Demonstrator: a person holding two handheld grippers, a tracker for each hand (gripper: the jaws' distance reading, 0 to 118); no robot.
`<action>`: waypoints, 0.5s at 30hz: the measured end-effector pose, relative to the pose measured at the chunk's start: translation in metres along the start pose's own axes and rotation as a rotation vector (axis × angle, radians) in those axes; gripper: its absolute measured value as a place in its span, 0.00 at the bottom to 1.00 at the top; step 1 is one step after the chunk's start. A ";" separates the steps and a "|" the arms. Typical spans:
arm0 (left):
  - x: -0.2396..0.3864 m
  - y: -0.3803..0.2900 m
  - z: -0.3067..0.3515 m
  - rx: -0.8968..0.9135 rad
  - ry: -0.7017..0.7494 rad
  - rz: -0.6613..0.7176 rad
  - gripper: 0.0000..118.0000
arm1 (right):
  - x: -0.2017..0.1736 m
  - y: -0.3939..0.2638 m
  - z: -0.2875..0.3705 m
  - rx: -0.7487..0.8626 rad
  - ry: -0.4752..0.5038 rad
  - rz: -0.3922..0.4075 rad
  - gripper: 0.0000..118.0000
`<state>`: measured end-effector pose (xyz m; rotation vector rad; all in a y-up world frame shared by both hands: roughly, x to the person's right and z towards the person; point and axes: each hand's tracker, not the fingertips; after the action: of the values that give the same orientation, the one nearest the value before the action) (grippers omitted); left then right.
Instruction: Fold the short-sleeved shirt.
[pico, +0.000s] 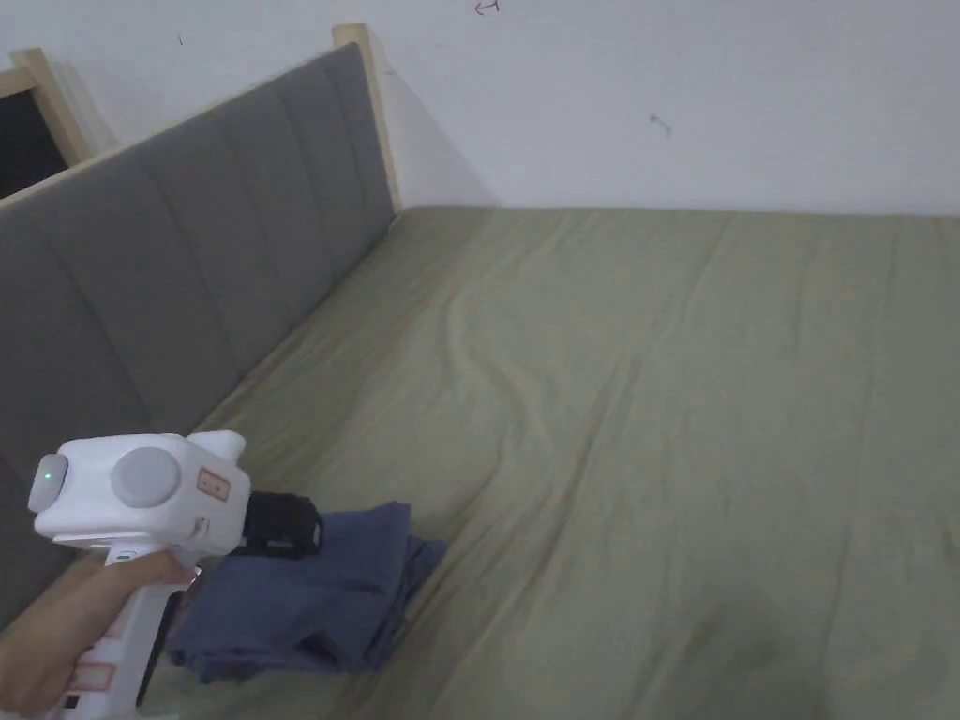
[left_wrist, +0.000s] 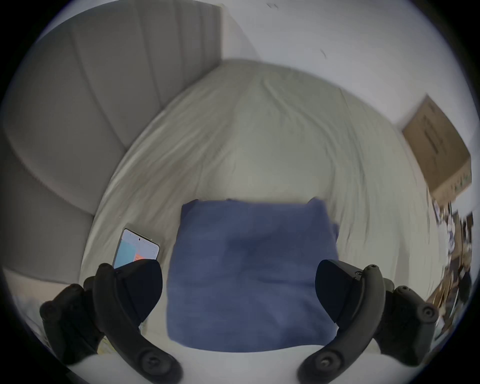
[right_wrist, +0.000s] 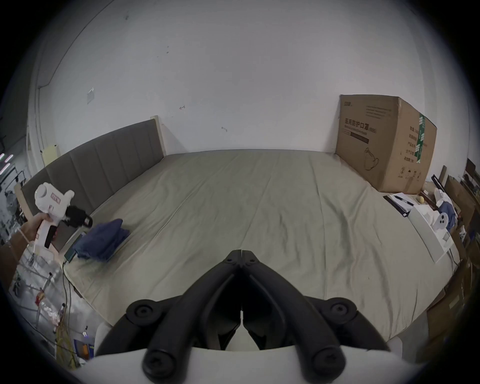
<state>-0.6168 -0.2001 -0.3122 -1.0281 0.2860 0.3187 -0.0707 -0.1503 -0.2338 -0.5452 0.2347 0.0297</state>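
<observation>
1. Left tongs (left_wrist: 239, 293) stand with jaws spread wide at the lower edge of the left gripper view, one jaw on each side of the folded blue shirt (left_wrist: 249, 272), neither pressing on it.
2. Right tongs (right_wrist: 241, 256) show at the bottom centre of the right gripper view with both tips met, gripping nothing, above the olive bed sheet (right_wrist: 259, 207).
3. Seen from the head view, the shirt lies as a folded bundle at the lower left of the frame, on the sheet near the grey headboard (pico: 187, 262); the white left gripper body, held by a hand (pico: 56, 628), hovers just beside it.
4. A phone (left_wrist: 136, 248) lies on the sheet just left of the shirt in the left gripper view.
5. At the upper right of the right gripper view, a cardboard box (right_wrist: 384, 143) stands on the bed against the white wall (right_wrist: 233, 65).
</observation>
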 end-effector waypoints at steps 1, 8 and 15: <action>-0.003 -0.002 0.005 0.034 -0.002 0.028 0.99 | -0.002 0.000 0.000 -0.003 0.006 0.013 0.00; 0.038 -0.029 0.049 0.095 -0.166 0.078 0.73 | -0.002 0.001 0.009 -0.003 0.046 0.014 0.00; 0.142 -0.118 0.128 0.465 -0.133 -0.161 0.00 | 0.018 0.011 0.031 0.067 0.047 -0.005 0.00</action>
<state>-0.4301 -0.1274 -0.2108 -0.5636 0.1452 0.1618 -0.0472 -0.1256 -0.2180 -0.4799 0.2787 0.0042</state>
